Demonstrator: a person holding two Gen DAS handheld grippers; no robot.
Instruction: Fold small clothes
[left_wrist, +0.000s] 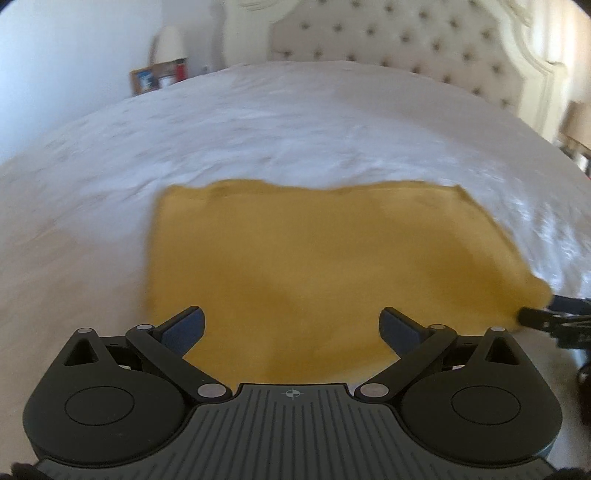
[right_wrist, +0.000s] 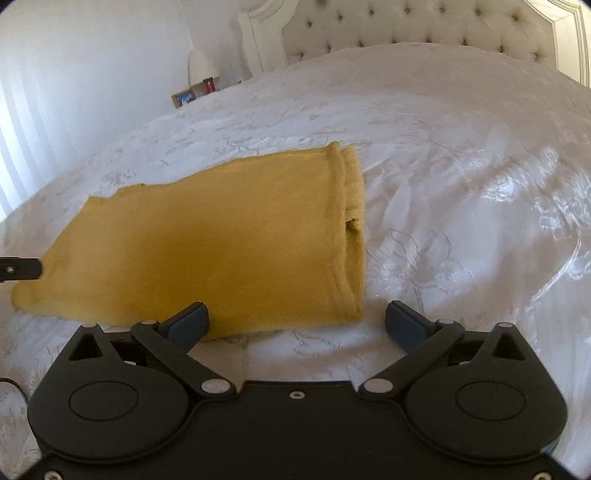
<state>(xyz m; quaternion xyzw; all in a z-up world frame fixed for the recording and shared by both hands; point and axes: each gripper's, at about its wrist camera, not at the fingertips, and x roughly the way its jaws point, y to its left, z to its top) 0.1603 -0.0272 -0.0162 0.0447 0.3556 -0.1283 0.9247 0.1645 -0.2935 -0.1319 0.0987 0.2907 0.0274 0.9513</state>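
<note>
Both wrist views look low and close across the yellow cloth (left_wrist: 314, 266) toward the headboard (right_wrist: 424, 29).

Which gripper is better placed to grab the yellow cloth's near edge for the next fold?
Left, probably. The left gripper has open jaws straddling the yellow cloth; the right gripper, also open, sits off its near right corner, mostly over the white bedspread.

Bedspread (right_wrist: 461, 184) bare right of folded yellow cloth (right_wrist: 207, 240); headboard (right_wrist: 424, 26) far behind.

Both jaws spread wide: left hand-held gripper (left_wrist: 291, 326) seemingly low, right hand-held gripper (right_wrist: 297, 323) beside it, empty.
</note>
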